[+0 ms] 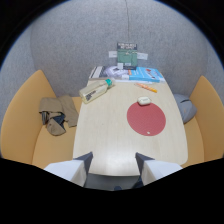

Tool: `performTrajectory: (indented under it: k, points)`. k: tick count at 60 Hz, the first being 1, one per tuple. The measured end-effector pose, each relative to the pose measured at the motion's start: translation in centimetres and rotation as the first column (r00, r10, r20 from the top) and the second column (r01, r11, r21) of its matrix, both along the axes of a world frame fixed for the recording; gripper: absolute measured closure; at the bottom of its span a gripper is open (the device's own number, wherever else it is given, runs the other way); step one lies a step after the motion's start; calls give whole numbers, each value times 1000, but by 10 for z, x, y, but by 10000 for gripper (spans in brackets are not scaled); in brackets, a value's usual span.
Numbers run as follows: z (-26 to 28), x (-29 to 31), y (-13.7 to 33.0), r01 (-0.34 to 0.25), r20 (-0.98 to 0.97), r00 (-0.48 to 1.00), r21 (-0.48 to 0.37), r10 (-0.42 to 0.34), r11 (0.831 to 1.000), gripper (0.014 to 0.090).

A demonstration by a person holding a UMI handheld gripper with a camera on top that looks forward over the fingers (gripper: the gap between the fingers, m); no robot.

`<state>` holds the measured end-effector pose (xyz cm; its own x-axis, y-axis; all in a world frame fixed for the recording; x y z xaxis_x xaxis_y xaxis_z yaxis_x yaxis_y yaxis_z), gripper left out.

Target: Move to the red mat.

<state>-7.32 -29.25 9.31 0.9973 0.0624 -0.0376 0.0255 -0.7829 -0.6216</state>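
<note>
The hand-held gripper (114,162) is held wide, nothing between its fingers, raised over the near edge of the desk (105,135). It is judged to be high and back so the whole desk is in sight before any approach. The red mat (145,119) is seen ahead and to the right of the fingers, well apart from them, flat on the desk. A small white object (143,100) is set at the mat's far rim, touching or overlapping it; which cannot be told. Beyond, a bottle (95,91) is laid on its side, with books (146,75) at the far end. A bag (56,116) is left on the bench (22,125) beside the desk.
</note>
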Motion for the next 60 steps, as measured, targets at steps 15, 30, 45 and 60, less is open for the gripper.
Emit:
performTrajectory:
  k: [15,30,45,60]
  points:
    - [-2,20,-4,-2,30,1000,1,2,1000,183]
    - [-14,68,4,43,68,997,-5,-43,999,181]
    - [-38,108,40,56,86,995,-23,-54,998,180]
    - [-69,130,88,47,92,995,-42,-43,998,180]
